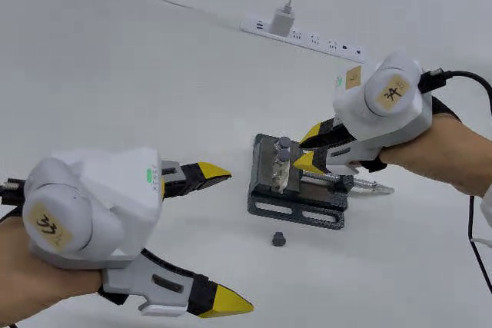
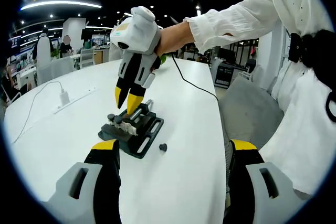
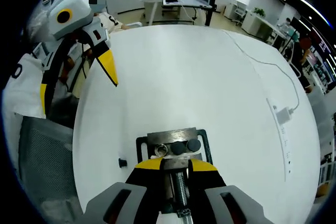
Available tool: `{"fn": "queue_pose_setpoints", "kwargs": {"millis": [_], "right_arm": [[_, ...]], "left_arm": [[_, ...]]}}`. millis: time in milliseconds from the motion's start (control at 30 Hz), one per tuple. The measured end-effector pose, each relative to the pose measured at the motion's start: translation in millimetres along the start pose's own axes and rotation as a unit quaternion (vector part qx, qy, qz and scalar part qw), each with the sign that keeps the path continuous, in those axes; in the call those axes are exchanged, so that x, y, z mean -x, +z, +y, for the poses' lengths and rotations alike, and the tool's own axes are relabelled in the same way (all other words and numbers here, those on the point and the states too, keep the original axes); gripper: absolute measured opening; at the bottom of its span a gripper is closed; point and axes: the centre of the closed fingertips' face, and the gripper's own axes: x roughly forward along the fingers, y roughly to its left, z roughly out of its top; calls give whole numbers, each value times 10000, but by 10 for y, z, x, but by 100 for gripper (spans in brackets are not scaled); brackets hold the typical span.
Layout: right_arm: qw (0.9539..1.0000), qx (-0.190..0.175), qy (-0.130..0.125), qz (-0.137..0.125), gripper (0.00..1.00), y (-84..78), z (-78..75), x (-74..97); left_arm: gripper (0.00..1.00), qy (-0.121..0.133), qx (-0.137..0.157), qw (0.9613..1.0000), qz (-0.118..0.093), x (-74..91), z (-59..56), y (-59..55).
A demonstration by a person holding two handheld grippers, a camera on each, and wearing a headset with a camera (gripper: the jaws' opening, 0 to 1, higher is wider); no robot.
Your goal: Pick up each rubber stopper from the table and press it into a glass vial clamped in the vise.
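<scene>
Head view: stopper [image 1: 278,240] lies near vise [image 1: 296,209] front edge, seemingly unobstructed.

The head view looks steeply down on the table [image 1: 115,59], with the vise [image 1: 296,190] right of centre. The left gripper view faces the vise from low and farther back. The right gripper view sees it close, at lower centre. All three share it.
</scene>
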Motion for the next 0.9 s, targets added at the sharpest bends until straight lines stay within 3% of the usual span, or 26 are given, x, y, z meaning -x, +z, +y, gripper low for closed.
{"fn": "queue_pose_setpoints", "kwargs": {"millis": [333,900], "right_arm": [[9997,-110,-63,-209,15,-71,87,105],[9974,-329,123,-622,27,-133,529,195]], "left_arm": [[83,-73,-48,9999,77,-35,-19,-8],[85,-159,-119,9996,212,-62,-60,-24]]}}
